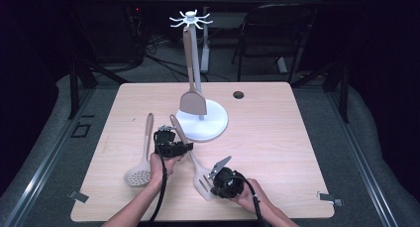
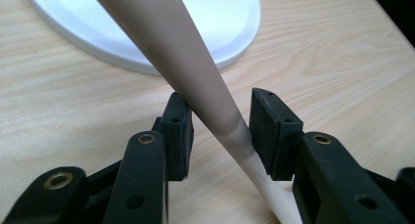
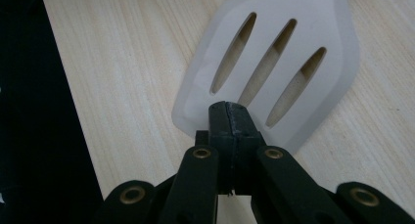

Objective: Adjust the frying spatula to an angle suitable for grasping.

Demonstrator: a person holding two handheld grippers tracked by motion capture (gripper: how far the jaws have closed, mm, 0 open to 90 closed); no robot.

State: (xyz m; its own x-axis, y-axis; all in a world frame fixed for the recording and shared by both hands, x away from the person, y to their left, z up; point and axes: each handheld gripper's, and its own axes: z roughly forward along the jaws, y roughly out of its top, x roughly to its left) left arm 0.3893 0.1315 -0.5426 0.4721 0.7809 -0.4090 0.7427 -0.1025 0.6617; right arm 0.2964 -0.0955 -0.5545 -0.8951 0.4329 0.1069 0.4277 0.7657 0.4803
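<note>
— Nearest, low centre of the high view: right gripper (image 1: 221, 166), jaws pressed together at the edge of the pale slotted plastic spatula (image 3: 274, 62); pinching it or just closed above it, cannot tell.

— Left gripper (image 2: 220, 131)?

— Part-open astride the tan handle, not yet clamped. Probably mid-pickup.

— Lie?

— Flat on the light wooden table (image 1: 277, 138); long axis diagonal, handle toward upper left, near the white round-based hanging stand (image 1: 200, 120).

— Next?

— Close on handle, lift, hang.

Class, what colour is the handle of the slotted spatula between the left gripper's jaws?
The spatula handle is beige-brown, paling to off-white near the blade; the left gripper view shows it best.
</note>
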